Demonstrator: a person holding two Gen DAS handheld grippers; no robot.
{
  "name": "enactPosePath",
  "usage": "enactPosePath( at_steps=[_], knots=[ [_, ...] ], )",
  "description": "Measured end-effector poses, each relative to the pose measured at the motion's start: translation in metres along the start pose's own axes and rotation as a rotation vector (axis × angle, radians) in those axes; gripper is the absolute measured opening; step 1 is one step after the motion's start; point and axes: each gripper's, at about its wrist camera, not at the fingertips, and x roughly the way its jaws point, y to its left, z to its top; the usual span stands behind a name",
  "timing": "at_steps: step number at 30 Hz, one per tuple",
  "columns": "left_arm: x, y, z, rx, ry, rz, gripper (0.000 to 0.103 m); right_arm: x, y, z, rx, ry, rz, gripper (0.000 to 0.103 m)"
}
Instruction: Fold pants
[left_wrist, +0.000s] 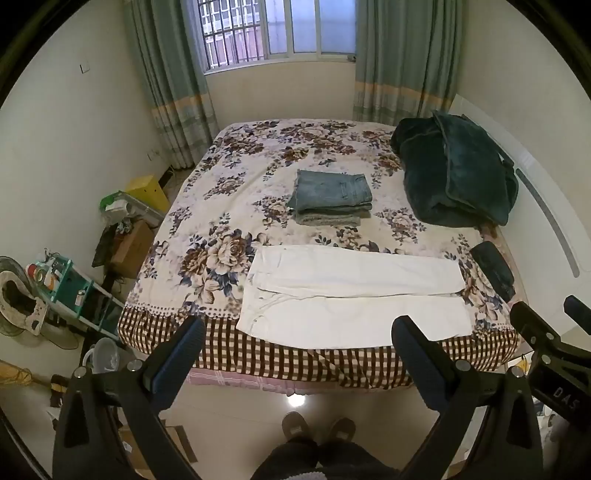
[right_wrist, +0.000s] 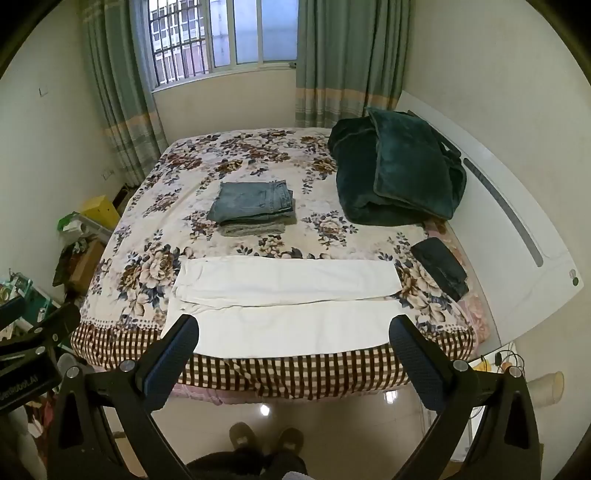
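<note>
**White pants laid flat, folding not yet begun**

The long white cotton pants (left_wrist: 351, 295) lie spread across the near edge of the floral bedspread (left_wrist: 229, 206), legs side by side, waist to the left, no fold made. The left gripper (left_wrist: 298, 334) and right gripper (right_wrist: 293, 332) hang above the floor short of the bed, jaws wide apart, holding nothing. Beyond sits a folded stack of blue jeans (left_wrist: 332, 197), apparently finished. A dark green blanket (left_wrist: 454, 173) and a small black pouch (left_wrist: 493, 271) lie well clear; nothing seems to block the reach.
</note>
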Motion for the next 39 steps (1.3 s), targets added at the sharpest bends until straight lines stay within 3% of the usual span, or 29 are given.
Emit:
enactPosePath(
  at_steps=[39],
  knots=[
    [-0.001, -0.003, 0.011, -0.006, 0.007, -0.016, 0.103, -0.006, 0.001, 0.007, -0.015, 0.001, -0.004, 0.103]
  ],
)
